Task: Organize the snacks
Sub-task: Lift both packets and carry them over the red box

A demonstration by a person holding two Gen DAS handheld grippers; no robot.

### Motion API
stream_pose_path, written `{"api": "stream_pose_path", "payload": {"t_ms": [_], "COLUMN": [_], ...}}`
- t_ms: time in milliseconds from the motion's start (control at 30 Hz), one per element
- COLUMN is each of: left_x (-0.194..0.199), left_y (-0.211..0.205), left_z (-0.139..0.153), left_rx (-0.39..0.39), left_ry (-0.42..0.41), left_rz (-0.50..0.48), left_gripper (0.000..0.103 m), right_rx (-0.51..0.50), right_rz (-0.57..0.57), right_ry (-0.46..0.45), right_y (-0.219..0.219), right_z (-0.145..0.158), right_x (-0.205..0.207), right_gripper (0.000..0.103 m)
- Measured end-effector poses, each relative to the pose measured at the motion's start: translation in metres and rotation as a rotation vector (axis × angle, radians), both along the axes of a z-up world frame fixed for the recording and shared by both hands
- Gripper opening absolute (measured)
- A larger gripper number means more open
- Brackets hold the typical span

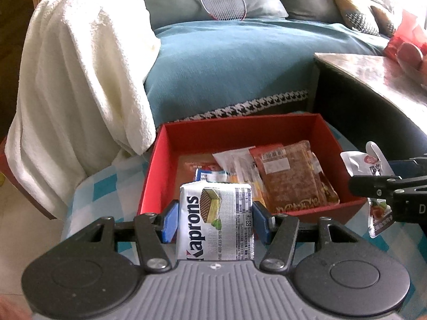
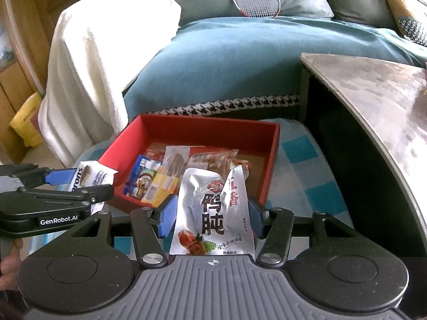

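My left gripper (image 1: 215, 220) clamps one wafer pack (image 1: 216, 221), my right gripper (image 2: 210, 217) one silver pouch (image 2: 212, 213). The red box (image 1: 170, 157) at 12 o'clock holds about five packets (overlapping, count uncertain)

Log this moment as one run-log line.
left gripper: shut on wafer pack | right gripper: shut on silver pouch | red box: holds several snacks | both packs outside box, near its front edge

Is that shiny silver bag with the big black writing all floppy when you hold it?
Probably floppy: the silver pouch is crinkled and its torn top sags between the right gripper's blue fingers. Its glossy foil looks slippery. It seems light, since a pinch holds it up.
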State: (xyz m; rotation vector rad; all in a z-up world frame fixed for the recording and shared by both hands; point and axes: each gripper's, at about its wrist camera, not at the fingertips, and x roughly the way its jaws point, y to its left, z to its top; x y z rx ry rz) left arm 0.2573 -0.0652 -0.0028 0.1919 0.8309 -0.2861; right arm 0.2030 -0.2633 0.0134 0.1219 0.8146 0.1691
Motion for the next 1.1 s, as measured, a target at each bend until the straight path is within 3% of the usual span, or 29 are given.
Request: {"api": "stream_pose_path", "payload": {"t_ms": [1100], "left_x": [0.049], "left_y": [0.001], "left_z": [0.015], "left_rx": [0.010], "left_ry": [-0.094], "left_rz": [0.084], "left_gripper": [0.051], "right_rx": [0.012], "right_rz": [-0.061], "right_ry": [-0.067], "right_y": [-0.011], "right_z": [0.017], "right_x": [0.043], "right_gripper": [0.063]}}
